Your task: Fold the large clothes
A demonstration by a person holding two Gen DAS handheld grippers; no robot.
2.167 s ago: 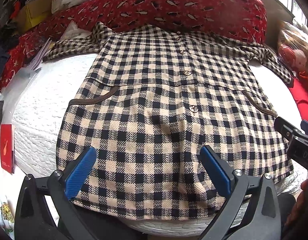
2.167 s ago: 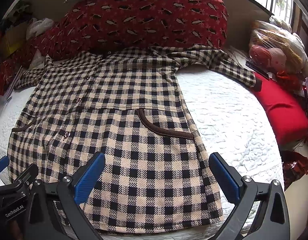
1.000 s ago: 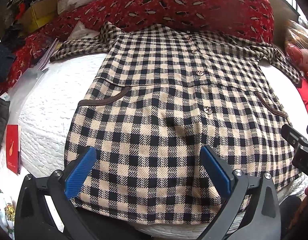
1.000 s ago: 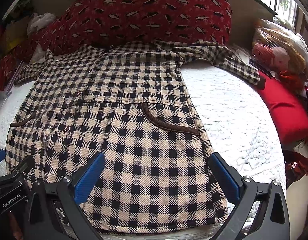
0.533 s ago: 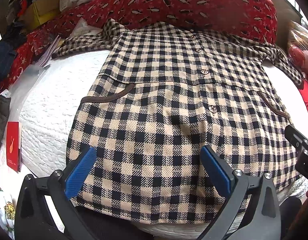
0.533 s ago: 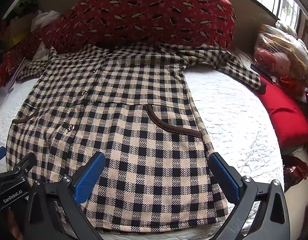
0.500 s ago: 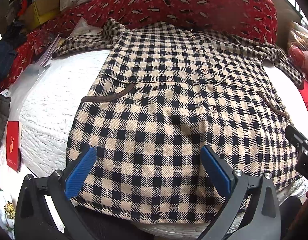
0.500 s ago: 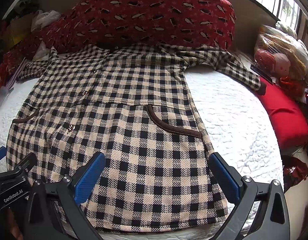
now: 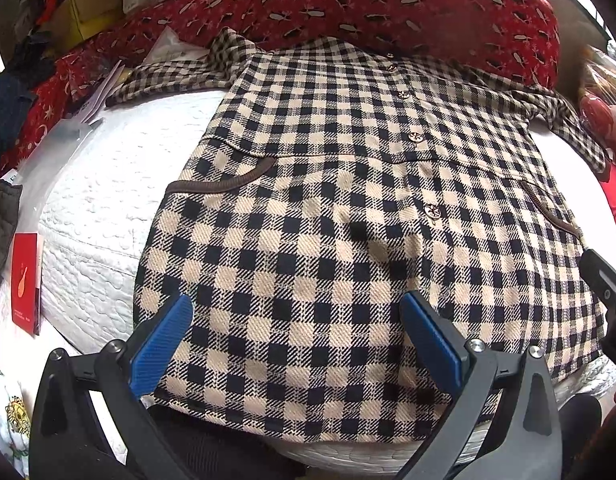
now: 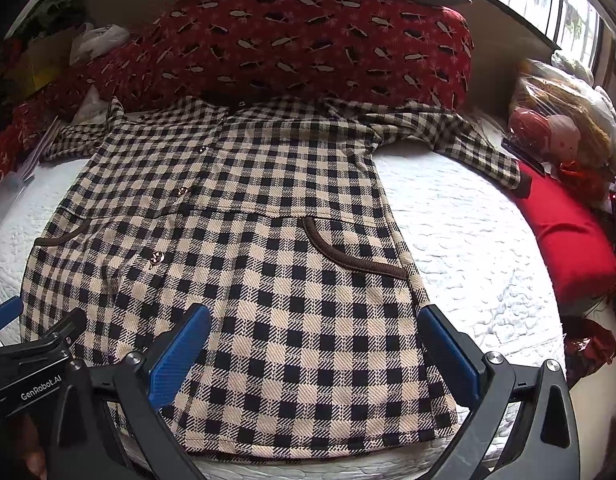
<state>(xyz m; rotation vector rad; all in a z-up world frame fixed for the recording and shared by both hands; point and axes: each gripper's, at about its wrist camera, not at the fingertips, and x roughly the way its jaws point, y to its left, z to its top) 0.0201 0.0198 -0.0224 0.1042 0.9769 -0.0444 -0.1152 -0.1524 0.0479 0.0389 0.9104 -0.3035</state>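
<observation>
- Left wrist view: the checked coat [image 9: 348, 216] lies flat, front side up, on the white bed [image 9: 107, 184], with its collar toward the red patterned pillow [image 9: 388, 4] and its hem at the near edge of the bed.
- The left hand-held gripper [image 9: 295, 340] hovers over the hem, released, with nothing between its blue pads. Compared with two seconds ago the coat looks larger and sits further to the right, so this gripper has come nearer and shifted a little; no fold has begun.
- Counted here: one coat, four buttons in a row, two brown-trimmed pockets, one sleeve going left from the collar, one red booklet [image 9: 25, 280] left of the coat.
- Right wrist view: the right hand-held gripper [image 10: 312, 356] is also released, empty, above the hem by the right pocket [image 10: 348, 256]. The coat has moved little in this view.
- Counted here: two sleeves spread out, one red cushion [image 10: 568, 236] right of the coat, two grippers, the left one at the coat's lower left.
</observation>
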